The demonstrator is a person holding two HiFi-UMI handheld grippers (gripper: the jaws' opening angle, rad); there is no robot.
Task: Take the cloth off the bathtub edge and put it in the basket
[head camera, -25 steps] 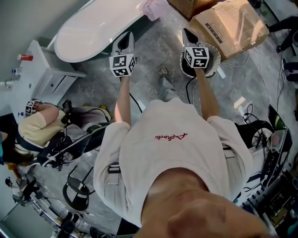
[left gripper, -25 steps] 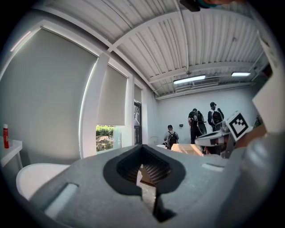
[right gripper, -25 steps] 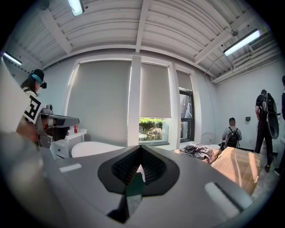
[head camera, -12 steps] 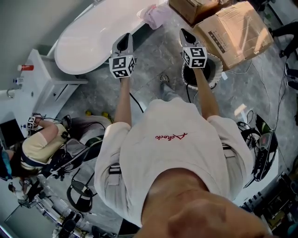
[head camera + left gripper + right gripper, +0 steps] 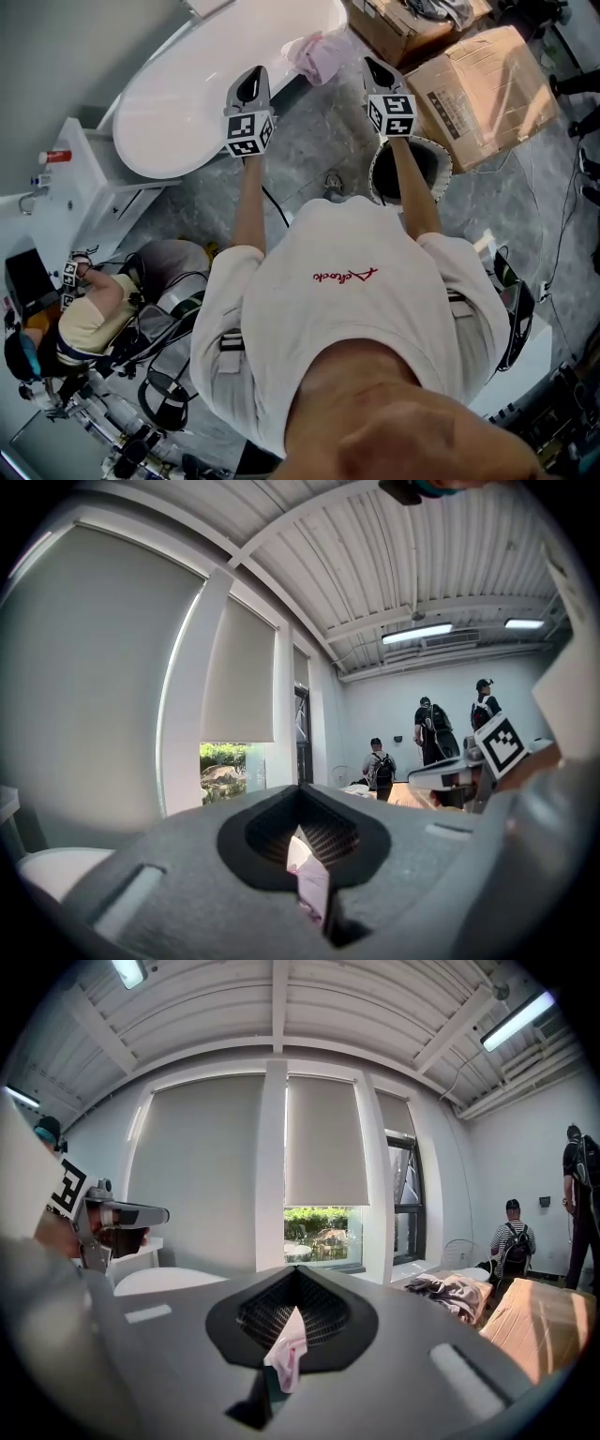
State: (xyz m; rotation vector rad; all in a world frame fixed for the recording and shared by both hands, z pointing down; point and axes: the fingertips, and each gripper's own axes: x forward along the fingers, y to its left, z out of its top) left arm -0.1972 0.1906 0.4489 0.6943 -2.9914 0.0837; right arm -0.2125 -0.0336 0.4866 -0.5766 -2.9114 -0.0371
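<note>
Left gripper [image 5: 249,84]: I read jaws pressed together, empty | right gripper [image 5: 379,69]: jaws together too, nothing pinched | pink cloth [image 5: 317,54]: on bathtub [image 5: 202,80] edge, just ahead, between both grippers, untouched | basket [image 5: 442,161]: behind right gripper, under its forearm

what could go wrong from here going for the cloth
1. The left gripper and right gripper are both shut. If they reach the cloth that way, they may push it off the edge into the tub instead of gripping it.
2. The basket stands on the floor under the right arm, close to the person's feet. A step forward might knock it.
</note>
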